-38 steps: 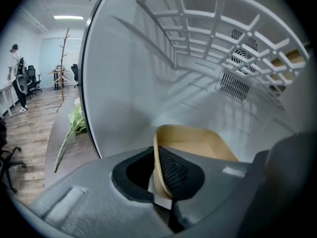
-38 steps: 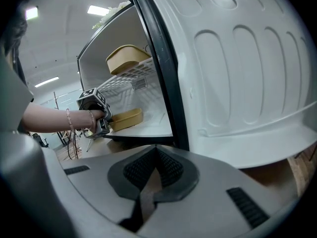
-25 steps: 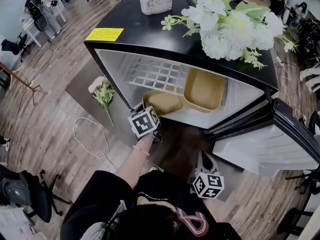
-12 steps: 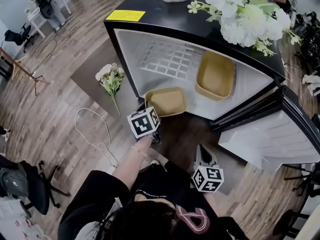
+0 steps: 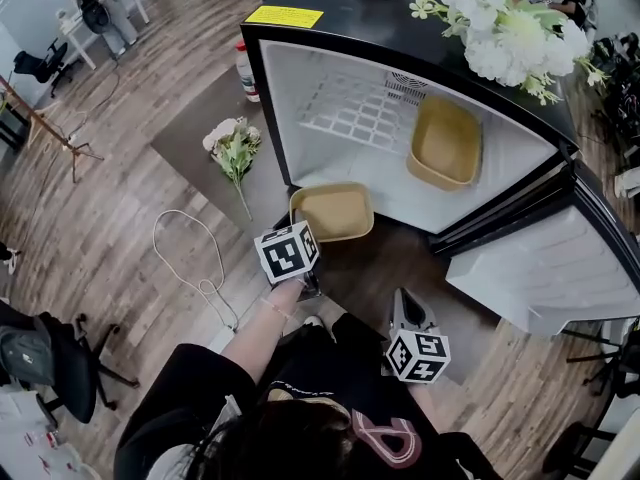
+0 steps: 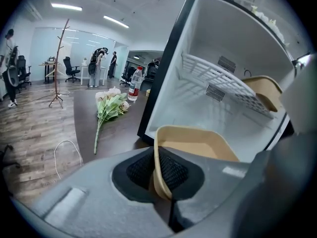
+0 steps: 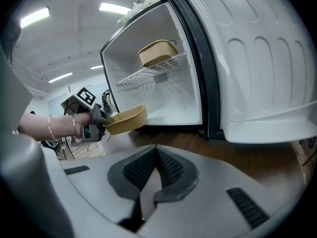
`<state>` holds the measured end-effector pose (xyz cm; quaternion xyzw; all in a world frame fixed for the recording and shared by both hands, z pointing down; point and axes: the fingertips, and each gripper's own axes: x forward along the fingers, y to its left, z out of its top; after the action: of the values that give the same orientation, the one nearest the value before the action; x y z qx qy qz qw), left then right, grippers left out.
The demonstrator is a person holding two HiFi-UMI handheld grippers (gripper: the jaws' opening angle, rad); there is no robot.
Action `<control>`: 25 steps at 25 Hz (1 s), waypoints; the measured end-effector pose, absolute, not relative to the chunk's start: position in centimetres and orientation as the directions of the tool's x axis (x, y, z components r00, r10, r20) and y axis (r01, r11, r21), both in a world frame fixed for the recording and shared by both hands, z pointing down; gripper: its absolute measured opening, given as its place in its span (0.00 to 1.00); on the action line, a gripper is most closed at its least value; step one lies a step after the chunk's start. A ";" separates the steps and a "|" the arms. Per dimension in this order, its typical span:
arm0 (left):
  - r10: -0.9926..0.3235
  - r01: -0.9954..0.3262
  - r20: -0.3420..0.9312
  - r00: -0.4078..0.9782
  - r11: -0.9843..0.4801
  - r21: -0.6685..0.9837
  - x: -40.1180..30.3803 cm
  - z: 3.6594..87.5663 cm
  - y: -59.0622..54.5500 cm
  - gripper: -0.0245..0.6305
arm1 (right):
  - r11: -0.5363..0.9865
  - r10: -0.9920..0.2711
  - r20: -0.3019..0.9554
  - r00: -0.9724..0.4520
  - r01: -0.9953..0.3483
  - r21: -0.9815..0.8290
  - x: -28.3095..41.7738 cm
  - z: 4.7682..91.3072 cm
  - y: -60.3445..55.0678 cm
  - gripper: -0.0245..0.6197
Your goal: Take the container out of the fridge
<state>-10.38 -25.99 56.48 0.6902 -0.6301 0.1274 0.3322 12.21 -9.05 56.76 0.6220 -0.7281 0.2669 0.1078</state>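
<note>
Left gripper (image 6: 158, 172) holds its jaws clamped on the near rim of a tan shallow rectangular container (image 5: 333, 213), level and low just in front of the open black mini fridge (image 5: 400, 48), while right gripper (image 7: 154, 168) hangs nearby, jaws together on nothing.

Head view: above the person (image 5: 320, 388), facing steeply down on the open fridge (image 5: 300, 98) and floor (image 5: 120, 228), well back.
Left tool view: low, close to the fridge mouth, facing inward along its jaws.
Right tool view: low, farther back, facing the fridge from the door (image 7: 257, 58) side.
Shared: fridge interior and container (image 7: 126, 119) in all; left tool (image 7: 104, 122) in head and right views.
</note>
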 end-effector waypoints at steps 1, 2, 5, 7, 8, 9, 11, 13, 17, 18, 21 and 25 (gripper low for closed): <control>-0.783 -0.955 0.598 0.170 0.018 0.295 -10.7 56.6 -25.7 0.07 | 0.084 -0.847 0.490 -0.204 -0.963 -0.256 12.1 56.8 -9.0 0.05; -0.782 -0.956 0.601 0.166 0.023 0.294 -11.0 56.8 -25.5 0.07 | 0.085 -0.846 0.491 -0.206 -0.963 -0.256 11.9 56.9 -8.9 0.05; -0.775 -0.954 0.612 0.161 0.036 0.297 -11.6 57.6 -24.8 0.07 | 0.091 -0.843 0.498 -0.203 -0.966 -0.240 11.5 57.0 -8.7 0.05; -0.768 -0.955 0.621 0.157 0.042 0.294 -11.7 58.1 -24.3 0.07 | 0.091 -0.841 0.506 -0.194 -0.971 -0.221 11.4 57.1 -8.3 0.05; -0.765 -0.956 0.626 0.154 0.044 0.290 -11.9 58.4 -24.0 0.07 | 0.092 -0.840 0.507 -0.193 -0.972 -0.217 11.3 57.2 -8.2 0.05; -0.762 -0.957 0.630 0.150 0.048 0.286 -12.2 58.6 -23.8 0.07 | 0.093 -0.840 0.507 -0.194 -0.972 -0.217 11.1 57.2 -8.1 0.05; -0.757 -0.960 0.639 0.138 0.058 0.275 -12.7 59.2 -23.4 0.07 | 0.096 -0.841 0.503 -0.197 -0.971 -0.220 10.8 57.1 -8.1 0.05; -0.751 -0.965 0.649 0.121 0.064 0.254 -13.2 59.8 -23.1 0.07 | 0.096 -0.844 0.500 -0.197 -0.971 -0.221 10.7 57.0 -8.1 0.05; -0.737 -0.970 0.668 0.103 0.075 0.231 -13.7 61.0 -22.4 0.07 | 0.098 -0.839 0.513 -0.184 -0.977 -0.190 10.8 57.4 -7.6 0.05; -0.733 -0.970 0.672 0.102 0.076 0.230 -13.8 61.3 -22.3 0.07 | 0.097 -0.837 0.517 -0.180 -0.978 -0.184 10.8 57.6 -7.5 0.05; -0.725 -0.970 0.682 0.094 0.087 0.226 -14.2 62.0 -22.1 0.07 | 0.090 -0.836 0.520 -0.178 -0.978 -0.190 10.8 57.8 -7.3 0.05; -0.713 -0.968 0.695 0.089 0.102 0.229 -14.5 62.9 -21.6 0.07 | 0.089 -0.829 0.531 -0.175 -0.979 -0.183 10.7 57.9 -6.8 0.05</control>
<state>-14.54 -21.61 62.92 0.6459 -0.6508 0.1786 0.3570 10.71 -6.77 57.89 0.6253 -0.7231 0.2540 0.1475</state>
